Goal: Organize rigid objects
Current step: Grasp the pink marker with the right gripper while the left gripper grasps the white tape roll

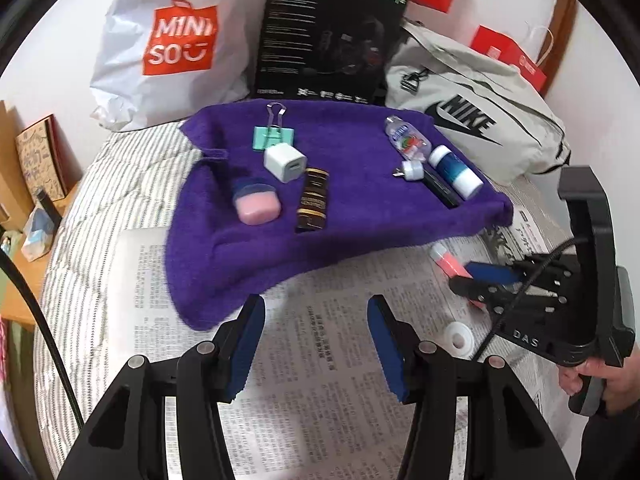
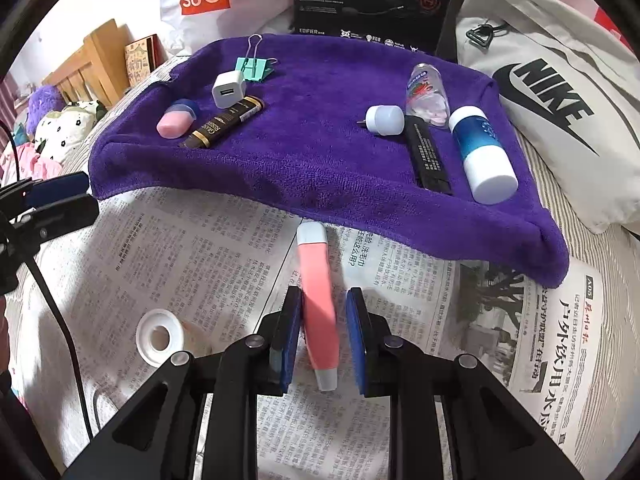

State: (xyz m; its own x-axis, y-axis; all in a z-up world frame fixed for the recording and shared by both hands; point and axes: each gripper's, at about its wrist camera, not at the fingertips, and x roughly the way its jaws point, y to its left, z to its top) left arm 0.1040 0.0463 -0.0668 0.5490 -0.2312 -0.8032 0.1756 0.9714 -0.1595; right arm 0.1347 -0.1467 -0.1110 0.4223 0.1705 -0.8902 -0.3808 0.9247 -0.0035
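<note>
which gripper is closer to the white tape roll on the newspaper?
Right. The right gripper sits just beside the white tape roll, straddling a pink tube. The left gripper hovers open over the newspaper, farther from the roll.

Black claw (image 2: 322, 334) frames; blue pads (image 1: 249, 332); silver pivot screws

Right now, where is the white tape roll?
The white tape roll lies on the newspaper, off the purple towel, just left of the right gripper and the pink tube between its fingers.
</note>
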